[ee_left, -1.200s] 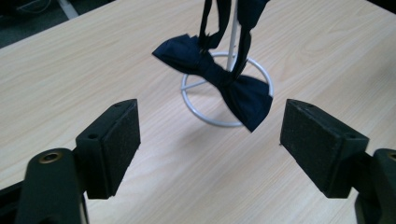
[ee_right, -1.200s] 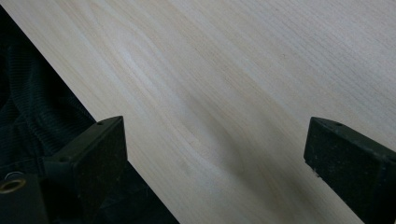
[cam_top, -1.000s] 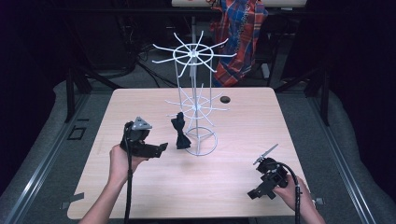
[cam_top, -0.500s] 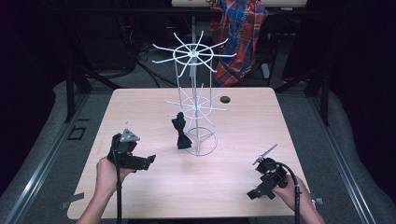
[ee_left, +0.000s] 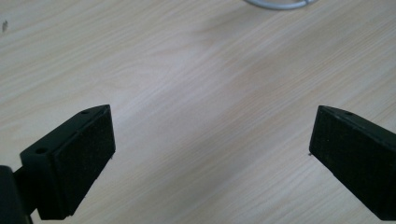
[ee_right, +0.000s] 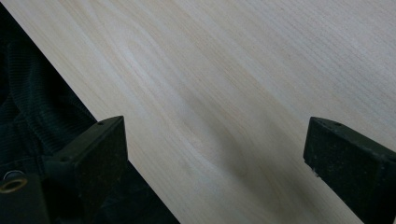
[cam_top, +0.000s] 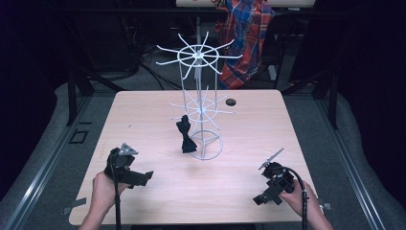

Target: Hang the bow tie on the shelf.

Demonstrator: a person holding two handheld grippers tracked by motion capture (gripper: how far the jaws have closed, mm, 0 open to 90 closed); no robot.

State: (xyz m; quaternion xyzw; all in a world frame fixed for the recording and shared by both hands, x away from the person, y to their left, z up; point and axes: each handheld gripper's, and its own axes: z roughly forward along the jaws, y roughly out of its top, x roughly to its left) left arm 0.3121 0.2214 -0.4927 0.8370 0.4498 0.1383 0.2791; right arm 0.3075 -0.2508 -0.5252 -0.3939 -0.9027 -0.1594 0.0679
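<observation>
Left tool (cam_top: 143, 176) hangs released near the worktop's (cam_top: 249, 196) front-left corner; right tool (cam_top: 261, 199) gapes empty near the front-right corner. A black bow tie (cam_top: 185, 134) hangs from the white wire rack (cam_top: 200, 108) at mid-worktop.

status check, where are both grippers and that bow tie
Left hand-held gripper open, empty, low over table. Right hand-held gripper open, empty. Black bow tie hanging on white wire rack. Nothing between.
</observation>
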